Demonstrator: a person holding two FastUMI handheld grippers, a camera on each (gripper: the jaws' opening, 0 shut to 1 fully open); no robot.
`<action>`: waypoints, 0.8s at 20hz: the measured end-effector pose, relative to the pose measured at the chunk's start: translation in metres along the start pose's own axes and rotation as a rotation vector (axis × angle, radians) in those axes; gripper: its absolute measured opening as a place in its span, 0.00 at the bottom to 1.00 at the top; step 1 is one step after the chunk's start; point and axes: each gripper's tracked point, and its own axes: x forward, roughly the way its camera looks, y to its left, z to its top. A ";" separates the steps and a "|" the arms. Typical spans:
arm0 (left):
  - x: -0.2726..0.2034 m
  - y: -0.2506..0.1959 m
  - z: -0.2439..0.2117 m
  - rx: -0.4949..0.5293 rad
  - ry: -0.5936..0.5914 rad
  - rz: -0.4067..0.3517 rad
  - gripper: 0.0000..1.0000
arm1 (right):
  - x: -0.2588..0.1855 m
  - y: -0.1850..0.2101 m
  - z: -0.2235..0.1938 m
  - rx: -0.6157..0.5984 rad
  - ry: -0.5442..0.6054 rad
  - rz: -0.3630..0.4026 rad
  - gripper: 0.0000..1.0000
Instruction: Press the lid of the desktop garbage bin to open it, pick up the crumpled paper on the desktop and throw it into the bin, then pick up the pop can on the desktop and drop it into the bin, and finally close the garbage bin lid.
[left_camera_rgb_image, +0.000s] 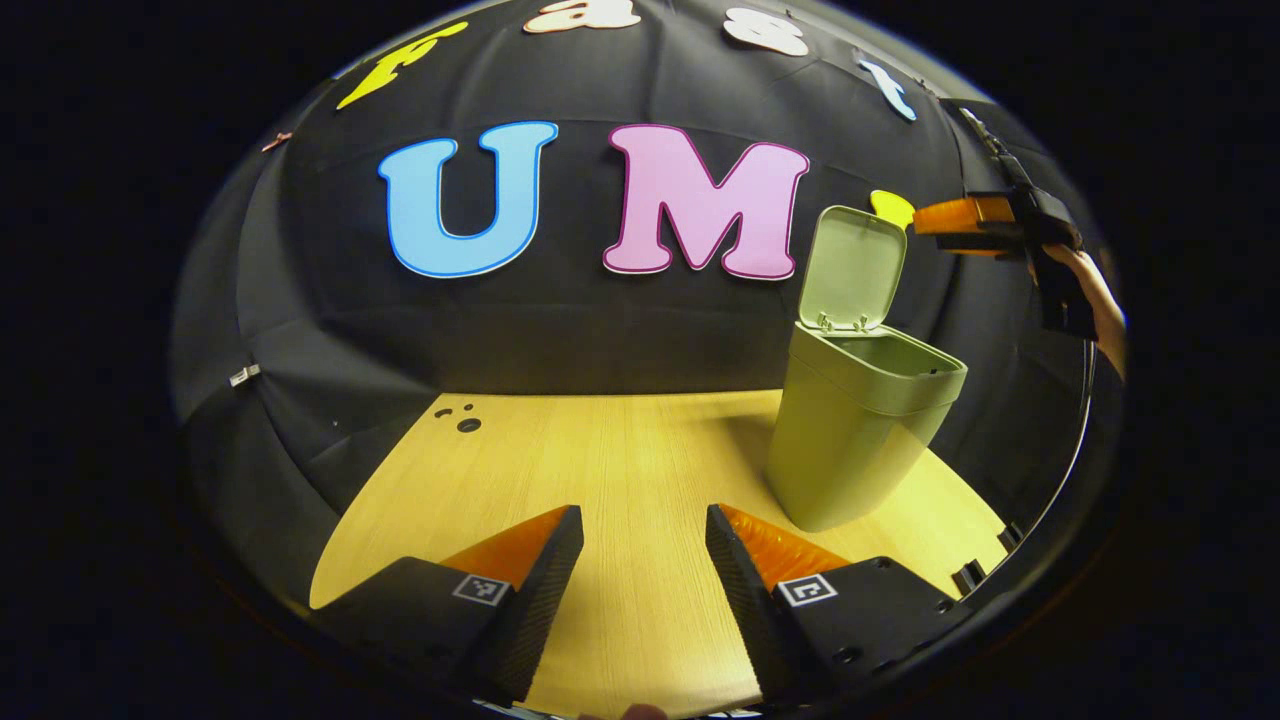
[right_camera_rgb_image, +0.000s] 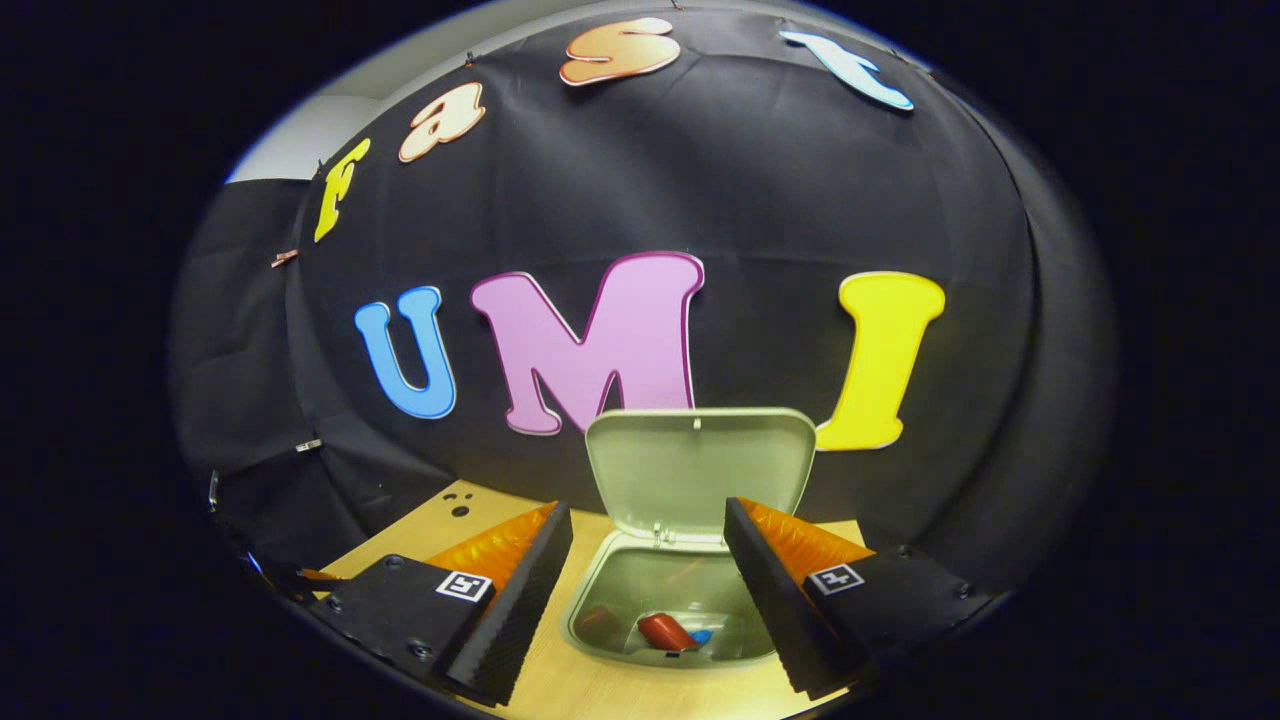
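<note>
Two fingers of the left hand-held gripper (left_camera_rgb_image: 644, 545) sit at the 6 o'clock edge of the left gripper view, spread wide with bare wood between them and nothing held. Each finger carries a small square black-and-white marker tag; no words can be read on it. Beyond them the pale wooden tabletop (left_camera_rgb_image: 600, 450) runs back to the black cloth wall, with a few small dark holes (left_camera_rgb_image: 462, 416) at 10 o'clock. A green bin (left_camera_rgb_image: 855, 420) stands on the tabletop at 3 o'clock, its lid (left_camera_rgb_image: 853, 268) swung up and nearly upright. Past the lid's top, at 2 o'clock, the right hand-held gripper (left_camera_rgb_image: 950, 222) hangs in the air with a hand (left_camera_rgb_image: 1095, 300) behind it.

From the right gripper view, the right hand-held gripper (right_camera_rgb_image: 648, 560) hovers above the bin's mouth (right_camera_rgb_image: 668, 600), fingers wide apart and empty, each with the same kind of marker tag. Between them, at 6 o'clock, the lid (right_camera_rgb_image: 700, 465) stands open and the red pop can (right_camera_rgb_image: 665, 631) lies on the bin's floor, with a reddish blur to its left and a small blue bit to its right. No brand or writing on the can or bin can be made out
</note>
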 end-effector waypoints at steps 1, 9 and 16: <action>-0.001 0.002 0.000 -0.004 0.001 0.001 0.82 | 0.003 -0.001 0.009 -0.001 -0.013 -0.005 0.98; -0.015 0.010 -0.005 -0.020 0.000 0.014 0.82 | 0.038 0.003 0.057 -0.055 -0.047 -0.017 0.98; -0.026 0.019 -0.008 -0.017 -0.003 0.039 0.82 | 0.082 -0.014 0.058 -0.039 -0.025 -0.077 0.98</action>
